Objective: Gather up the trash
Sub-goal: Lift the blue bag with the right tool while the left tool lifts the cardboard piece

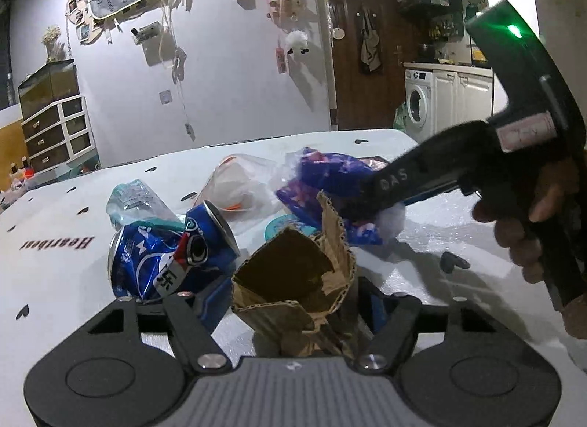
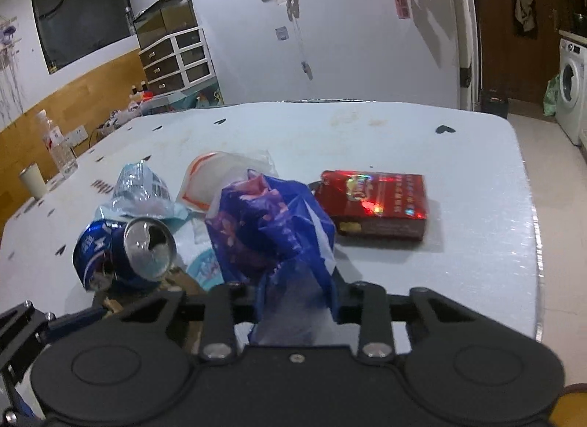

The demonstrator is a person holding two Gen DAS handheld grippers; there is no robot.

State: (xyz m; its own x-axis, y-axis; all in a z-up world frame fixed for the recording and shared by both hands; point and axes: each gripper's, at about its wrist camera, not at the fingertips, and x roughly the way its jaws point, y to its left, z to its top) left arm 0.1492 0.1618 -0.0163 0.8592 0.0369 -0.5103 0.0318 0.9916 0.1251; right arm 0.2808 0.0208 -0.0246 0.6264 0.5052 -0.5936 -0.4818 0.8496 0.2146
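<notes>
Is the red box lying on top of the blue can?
No, the red box lies flat on the table, apart from the blue can, with the blue bag between them.

Washing machine (image 1: 418,104), drawer unit (image 2: 176,60) (glass tank (image 2: 165,18) on top), paper cup (image 2: 33,181).

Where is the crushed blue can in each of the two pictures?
Left wrist view: the can lies left of centre, beside the torn cardboard.
Right wrist view: the can is at lower left, its open silver top facing the camera.
Shared landmark: the blue plastic bag, right of the can in both views.
</notes>
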